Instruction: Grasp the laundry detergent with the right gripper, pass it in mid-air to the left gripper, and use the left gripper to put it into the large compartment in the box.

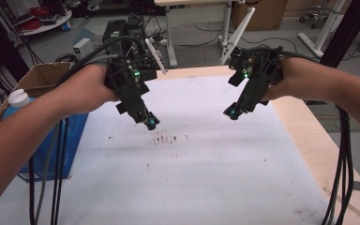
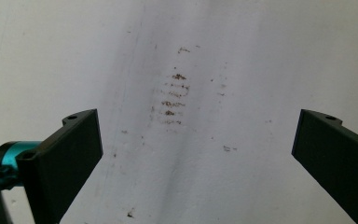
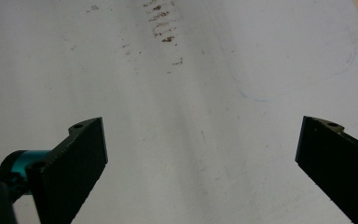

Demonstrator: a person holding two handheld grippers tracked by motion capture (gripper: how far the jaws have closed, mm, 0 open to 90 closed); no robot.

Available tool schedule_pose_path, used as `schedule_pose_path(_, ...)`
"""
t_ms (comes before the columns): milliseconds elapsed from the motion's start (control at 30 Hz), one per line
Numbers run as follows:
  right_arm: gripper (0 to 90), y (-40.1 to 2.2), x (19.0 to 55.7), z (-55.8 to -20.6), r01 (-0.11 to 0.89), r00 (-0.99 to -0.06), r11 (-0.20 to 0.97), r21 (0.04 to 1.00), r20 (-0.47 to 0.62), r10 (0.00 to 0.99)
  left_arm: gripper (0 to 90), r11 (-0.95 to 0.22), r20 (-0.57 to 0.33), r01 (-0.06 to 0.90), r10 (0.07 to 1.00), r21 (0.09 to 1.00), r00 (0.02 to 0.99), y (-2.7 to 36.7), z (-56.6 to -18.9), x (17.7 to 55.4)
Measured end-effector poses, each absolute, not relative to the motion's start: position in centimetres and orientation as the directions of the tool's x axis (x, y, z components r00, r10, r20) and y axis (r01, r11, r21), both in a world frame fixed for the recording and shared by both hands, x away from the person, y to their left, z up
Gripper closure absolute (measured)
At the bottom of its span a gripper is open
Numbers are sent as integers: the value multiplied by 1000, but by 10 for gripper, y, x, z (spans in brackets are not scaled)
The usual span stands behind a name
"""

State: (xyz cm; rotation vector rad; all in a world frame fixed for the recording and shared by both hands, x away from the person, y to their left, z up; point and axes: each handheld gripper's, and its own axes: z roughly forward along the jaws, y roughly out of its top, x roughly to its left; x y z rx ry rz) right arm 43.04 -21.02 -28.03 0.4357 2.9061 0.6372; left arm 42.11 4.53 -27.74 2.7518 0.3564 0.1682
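Both hands hold black grippers above a white sheet (image 1: pixel 192 159) that covers the table. My left gripper (image 1: pixel 150 123) hangs over the sheet's far left part, tilted down toward the middle. Seen from its own camera, the left gripper (image 2: pixel 198 140) is open, with bare paper and a patch of brown smudges (image 2: pixel 175 98) between the jaws. My right gripper (image 1: pixel 232 112) hovers at the far right, also tilted inward. In the right gripper view, the right gripper (image 3: pixel 200 144) is open and empty over the sheet.
A blue box (image 1: pixel 51 150) with a white-capped bottle (image 1: pixel 18 98) and an open cardboard box (image 1: pixel 40 77) stand at the table's left edge. Bare wood (image 1: pixel 318 150) shows along the right side. Cables (image 1: pixel 340 178) trail from both grippers. Desks and equipment stand beyond the table.
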Motion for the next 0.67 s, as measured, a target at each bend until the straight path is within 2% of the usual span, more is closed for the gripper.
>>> schedule_pose_path(667,12,-210,428,-283,252,-949,863,439,-64,310,17,-903,71,220,264,369,962,45,-277,422)
